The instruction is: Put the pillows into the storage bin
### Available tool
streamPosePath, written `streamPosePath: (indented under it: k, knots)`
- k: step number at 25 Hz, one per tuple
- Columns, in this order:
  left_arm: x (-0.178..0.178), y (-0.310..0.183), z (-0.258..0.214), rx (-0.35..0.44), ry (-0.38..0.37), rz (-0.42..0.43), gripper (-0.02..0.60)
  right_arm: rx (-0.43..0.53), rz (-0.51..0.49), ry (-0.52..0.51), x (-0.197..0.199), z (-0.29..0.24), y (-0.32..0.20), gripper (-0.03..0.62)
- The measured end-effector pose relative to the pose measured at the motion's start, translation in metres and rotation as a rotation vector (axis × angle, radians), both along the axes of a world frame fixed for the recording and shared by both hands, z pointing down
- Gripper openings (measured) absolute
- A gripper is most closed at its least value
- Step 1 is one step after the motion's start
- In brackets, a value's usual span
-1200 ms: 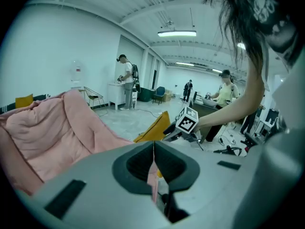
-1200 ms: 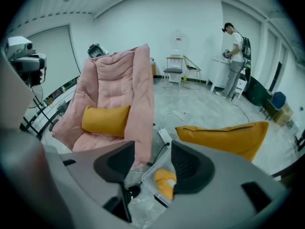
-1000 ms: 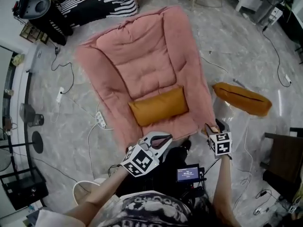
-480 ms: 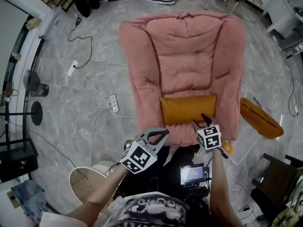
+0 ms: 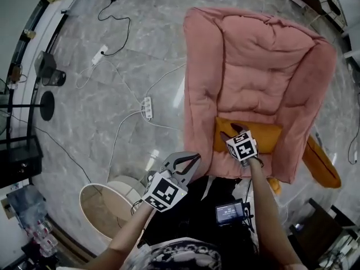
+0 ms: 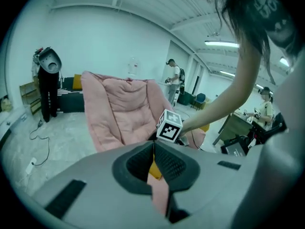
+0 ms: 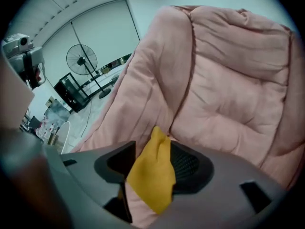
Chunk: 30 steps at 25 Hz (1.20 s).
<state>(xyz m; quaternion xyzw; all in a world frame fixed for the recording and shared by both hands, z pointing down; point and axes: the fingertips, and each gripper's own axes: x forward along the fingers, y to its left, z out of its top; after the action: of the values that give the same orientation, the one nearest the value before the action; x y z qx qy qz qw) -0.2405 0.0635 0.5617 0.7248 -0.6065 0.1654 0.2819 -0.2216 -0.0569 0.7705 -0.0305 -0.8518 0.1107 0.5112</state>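
Note:
An orange pillow (image 5: 266,137) lies across the seat of a pink padded lounge chair (image 5: 264,55). My right gripper (image 5: 237,131) is down at that pillow's left end. In the right gripper view its jaws stand wide, and a corner of the pillow (image 7: 150,175) pokes up between them without being squeezed. A second orange pillow (image 5: 323,165) lies on the floor off the chair's right side. The white round storage bin (image 5: 84,191) stands on the floor at lower left. My left gripper (image 5: 196,157) hovers shut and empty by the chair's front left corner, its tips (image 6: 153,144) touching.
A power strip (image 5: 147,108) with trailing white cables lies on the marble floor left of the chair. A fan base (image 5: 46,106) and a black shelf (image 5: 17,162) stand at far left. People stand in the background (image 6: 174,80).
The view has swung left, so the chair now sits at the right. My right gripper moved from the chair's outer side onto the seat pillow. The left gripper shifted slightly and stays shut.

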Motion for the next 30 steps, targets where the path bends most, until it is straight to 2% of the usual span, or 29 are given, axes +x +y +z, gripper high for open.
streamPosePath:
  k: [5, 9, 11, 14, 15, 17, 23, 30]
  knots:
    - [-0.031, 0.017, 0.015, -0.03, 0.007, -0.099, 0.014, -0.004, -0.048, 0.062, -0.035, 0.037, 0.001, 0.231]
    - [-0.042, 0.03, 0.026, -0.062, 0.009, -0.14, 0.014, -0.007, -0.08, 0.124, -0.044, 0.058, 0.007, 0.22]
    - [-0.047, 0.033, 0.028, -0.062, 0.013, -0.156, 0.014, -0.024, -0.065, 0.131, -0.045, 0.062, 0.008, 0.202]
    - [-0.05, 0.033, 0.027, -0.052, 0.017, -0.159, 0.014, -0.064, 0.03, 0.129, -0.039, 0.06, 0.005, 0.097]
    - [-0.05, 0.031, 0.027, -0.048, 0.017, -0.152, 0.014, -0.08, 0.069, 0.12, -0.036, 0.056, 0.004, 0.069]
    - [-0.048, 0.026, 0.025, -0.039, 0.015, -0.13, 0.013, -0.11, 0.146, 0.083, -0.028, 0.043, 0.001, 0.053]
    - [-0.042, 0.0, 0.005, 0.023, -0.005, -0.044, 0.014, -0.151, 0.293, -0.07, -0.006, -0.024, 0.001, 0.04]
    - [-0.027, -0.036, -0.027, 0.092, -0.048, 0.109, 0.014, -0.117, 0.476, -0.238, 0.035, -0.117, -0.023, 0.038]
